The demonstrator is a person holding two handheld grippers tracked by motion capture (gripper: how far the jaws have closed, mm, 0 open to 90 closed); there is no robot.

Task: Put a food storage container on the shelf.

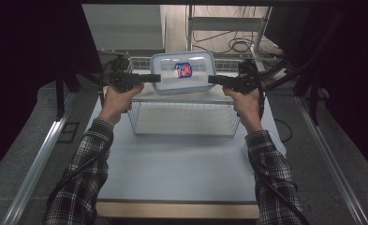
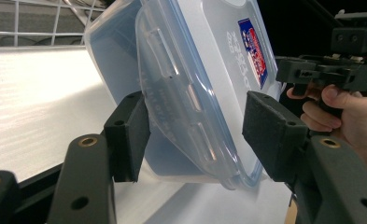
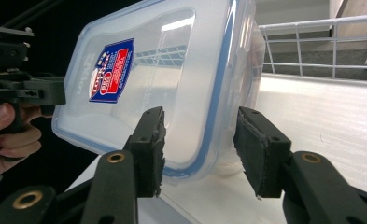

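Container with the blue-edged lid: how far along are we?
Lifted: the container hangs tilted above the wire basket, one end between each gripper's fingers. In hand: left gripper looks loose around the lid edge; right gripper straddles its end. Left: setting it down.

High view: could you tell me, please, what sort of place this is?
Probably a lab recording station: a bare white table, loose cables on the floor beyond it, and dark screens around. A wire basket sits on it.
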